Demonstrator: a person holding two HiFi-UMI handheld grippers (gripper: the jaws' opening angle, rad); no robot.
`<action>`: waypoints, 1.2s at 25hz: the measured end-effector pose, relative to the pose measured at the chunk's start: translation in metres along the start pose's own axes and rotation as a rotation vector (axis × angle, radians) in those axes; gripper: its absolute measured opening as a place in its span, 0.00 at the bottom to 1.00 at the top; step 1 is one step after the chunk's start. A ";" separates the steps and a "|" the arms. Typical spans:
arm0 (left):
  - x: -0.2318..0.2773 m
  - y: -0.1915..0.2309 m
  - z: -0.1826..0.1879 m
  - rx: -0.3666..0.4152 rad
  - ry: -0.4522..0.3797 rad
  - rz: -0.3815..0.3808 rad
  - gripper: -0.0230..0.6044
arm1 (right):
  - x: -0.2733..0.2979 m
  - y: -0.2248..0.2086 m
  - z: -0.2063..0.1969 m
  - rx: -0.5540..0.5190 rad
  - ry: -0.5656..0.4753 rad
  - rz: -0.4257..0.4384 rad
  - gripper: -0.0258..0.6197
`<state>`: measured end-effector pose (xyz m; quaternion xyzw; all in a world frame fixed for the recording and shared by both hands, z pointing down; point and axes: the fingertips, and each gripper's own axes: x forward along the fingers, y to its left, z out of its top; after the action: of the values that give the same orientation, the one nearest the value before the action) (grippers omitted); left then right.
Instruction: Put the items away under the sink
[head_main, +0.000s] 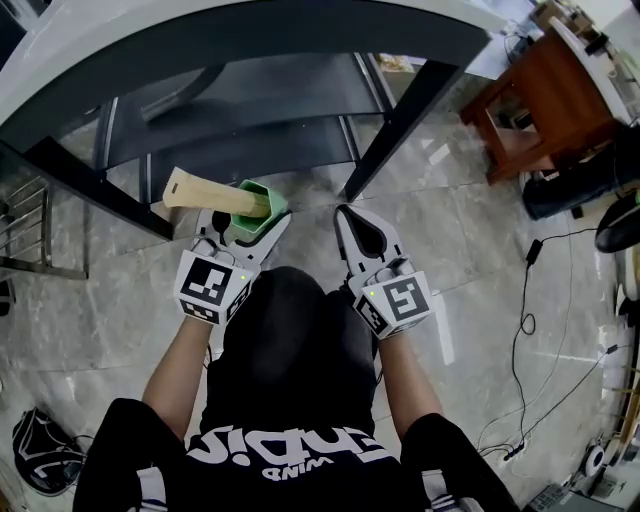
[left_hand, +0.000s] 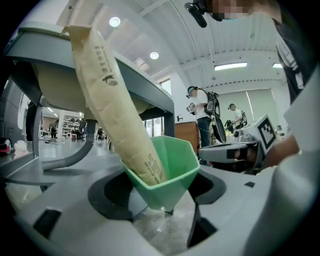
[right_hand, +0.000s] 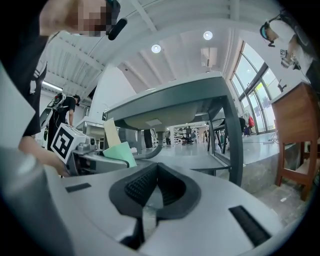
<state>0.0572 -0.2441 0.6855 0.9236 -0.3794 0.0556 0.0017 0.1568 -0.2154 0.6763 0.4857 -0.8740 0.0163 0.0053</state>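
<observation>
The person stands facing the sink (head_main: 200, 25), a pale basin on a dark metal frame with two grey shelves (head_main: 260, 100) beneath it, and holds both tools out low in front of that frame, above the marble floor (head_main: 480, 250). The left tool (head_main: 248, 225) has its jaws spread wide around a green cup (left_hand: 170, 165), the pads pressing on the tapered lower part of its sides, so the cup is gripped and carried clear of the floor. A long tan paper packet (left_hand: 107, 95) stands in the cup, its bottom end inside and its top leaning up and out towards the left side of the frame. Cup and packet hang just in front of the lower shelves, near the frame's front edge, and are not on either shelf. The right tool (head_main: 348, 215) is level beside the left one, a little apart from it, its jaws brought together with only a thin slit between the ribbed pads and nothing held in them. Off to the right a wooden stool (head_main: 540, 100) stands on the floor, with a thin black cable (head_main: 520, 330) trailing across the tiles nearer the person, and a dark bag (head_main: 40, 450) lies at the lower left
</observation>
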 end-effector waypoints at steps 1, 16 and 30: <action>0.001 -0.002 -0.001 0.003 0.005 -0.002 0.57 | -0.001 -0.002 0.001 0.001 -0.005 -0.001 0.07; 0.031 0.046 0.006 0.033 0.036 0.045 0.57 | 0.042 -0.011 0.020 -0.019 -0.037 0.049 0.07; 0.083 0.090 -0.002 0.065 0.072 0.077 0.57 | 0.046 -0.029 0.006 -0.006 -0.015 0.013 0.07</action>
<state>0.0527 -0.3662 0.6932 0.9052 -0.4124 0.1011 -0.0168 0.1571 -0.2695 0.6718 0.4803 -0.8771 0.0100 0.0000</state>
